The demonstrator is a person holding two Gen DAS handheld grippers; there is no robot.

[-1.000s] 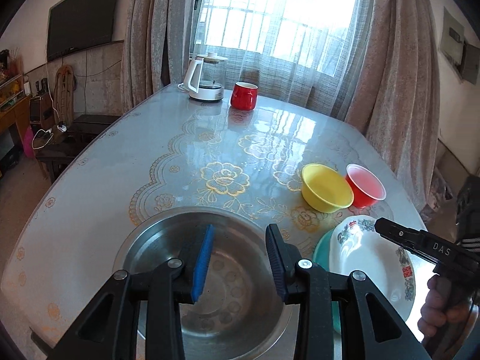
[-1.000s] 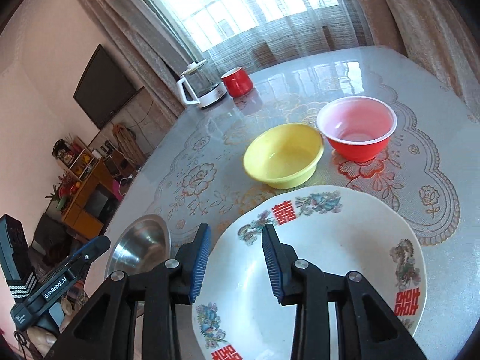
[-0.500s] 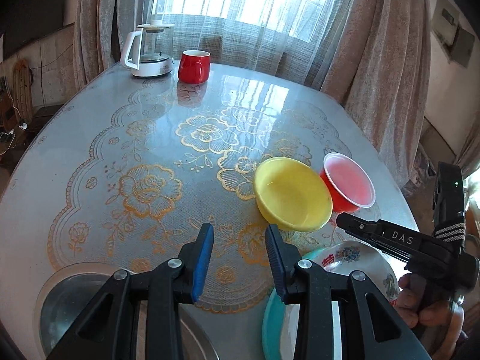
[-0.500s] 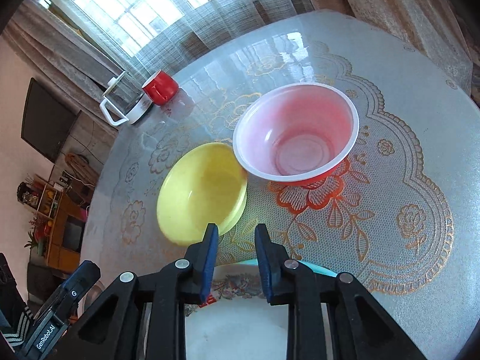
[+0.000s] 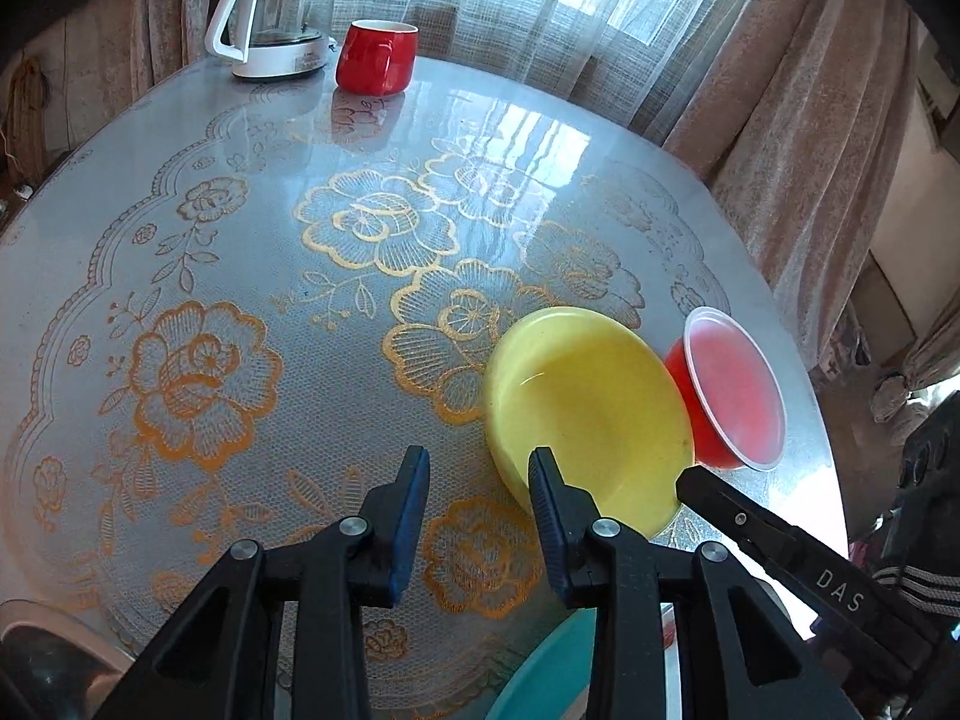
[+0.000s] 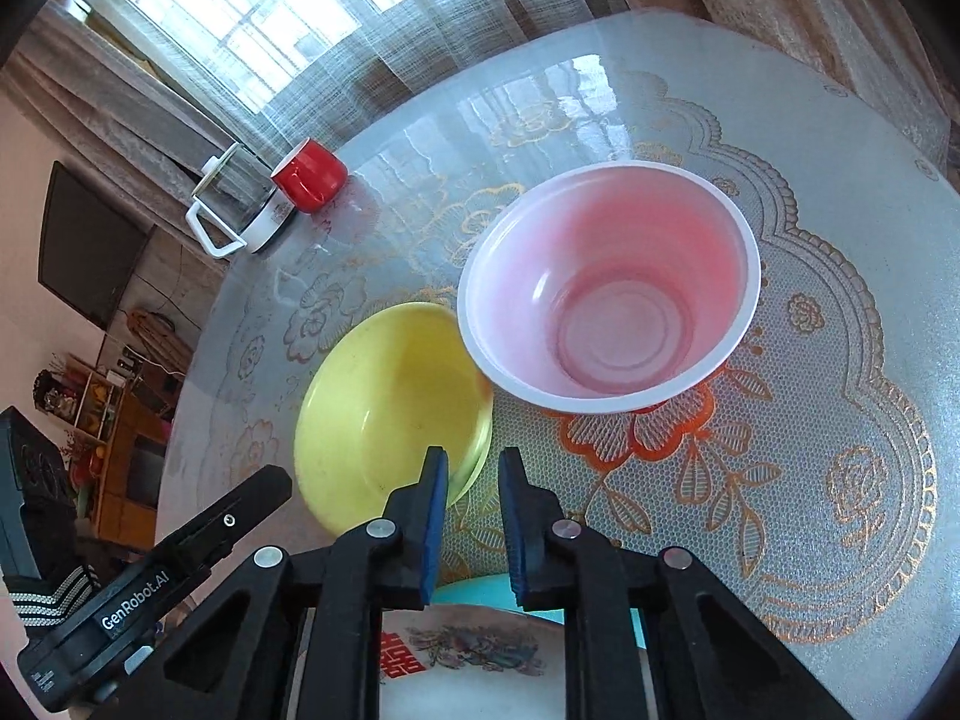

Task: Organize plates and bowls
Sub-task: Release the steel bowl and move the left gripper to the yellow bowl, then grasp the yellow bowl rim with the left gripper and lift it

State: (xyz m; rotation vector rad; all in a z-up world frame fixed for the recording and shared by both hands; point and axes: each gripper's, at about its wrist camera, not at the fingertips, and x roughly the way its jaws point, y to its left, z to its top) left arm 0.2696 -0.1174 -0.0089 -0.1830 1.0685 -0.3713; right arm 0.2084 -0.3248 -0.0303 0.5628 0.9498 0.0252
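A yellow bowl [image 5: 594,414] sits on the table beside a red plastic bowl [image 5: 732,396] with a white rim. My left gripper [image 5: 480,474] is open and empty, its right finger at the yellow bowl's near left rim. My right gripper [image 6: 471,480] is open and empty, just in front of the yellow bowl [image 6: 384,414] and the red bowl [image 6: 606,288]. A white patterned plate [image 6: 468,654] lies on a teal plate [image 6: 480,591] under the right gripper. A steel basin [image 5: 42,666] shows at the lower left of the left wrist view.
A glass kettle [image 5: 270,18] and a red mug [image 5: 375,57] stand at the far edge by the curtained window. The round table [image 5: 210,228] has a lace-pattern cover. Its right edge runs close behind the red bowl.
Both grippers have moved forward, away from the steel basin and the patterned plate, toward the yellow and red bowls. Both stay open and empty.
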